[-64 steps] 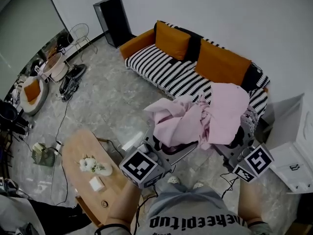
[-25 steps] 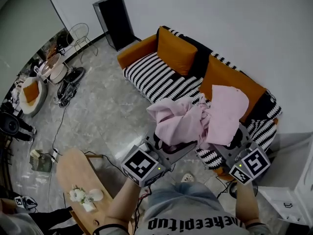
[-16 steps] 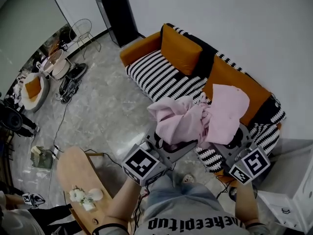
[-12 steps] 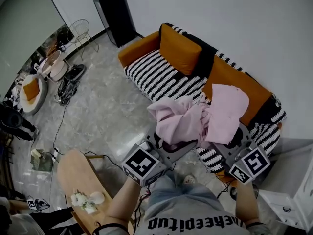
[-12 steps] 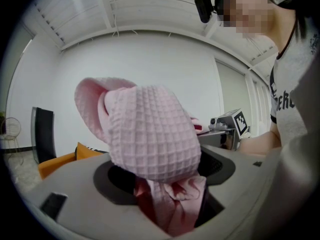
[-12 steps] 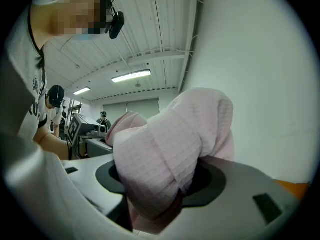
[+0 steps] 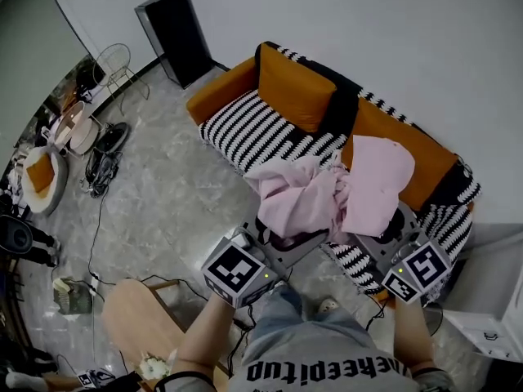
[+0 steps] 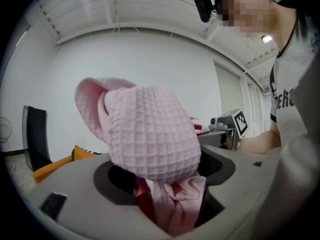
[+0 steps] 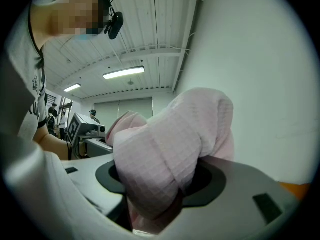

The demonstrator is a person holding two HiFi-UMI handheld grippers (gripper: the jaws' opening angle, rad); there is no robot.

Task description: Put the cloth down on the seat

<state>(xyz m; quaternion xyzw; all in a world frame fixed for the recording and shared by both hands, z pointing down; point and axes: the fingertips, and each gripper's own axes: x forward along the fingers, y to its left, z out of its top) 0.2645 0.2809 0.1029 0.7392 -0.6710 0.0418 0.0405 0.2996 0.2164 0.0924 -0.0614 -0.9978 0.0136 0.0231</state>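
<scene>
Pink cloth point(image 7: 304, 204) hanging bunched near the striped seat's point(image 7: 260, 131) front edge.
I am clamping its folds in both the left hand-held gripper point(image 7: 276, 240) and the right hand-held gripper point(image 7: 372, 237).

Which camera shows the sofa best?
The head view: nearly the whole striped sofa, orange cushions included. The left gripper view shows only an orange corner past the cloth; the right, an orange sliver.

From here I see a tall black speaker point(image 7: 173, 35) standing against the white wall point(image 7: 409, 31), with a wire chair point(image 7: 114, 62) near it. Cables point(image 7: 96, 243) trail over the grey marble floor point(image 7: 163, 194). A rounded wooden surface point(image 7: 143, 317) sits low in the head view, and a white cabinet point(image 7: 498, 325) stands far right.
</scene>
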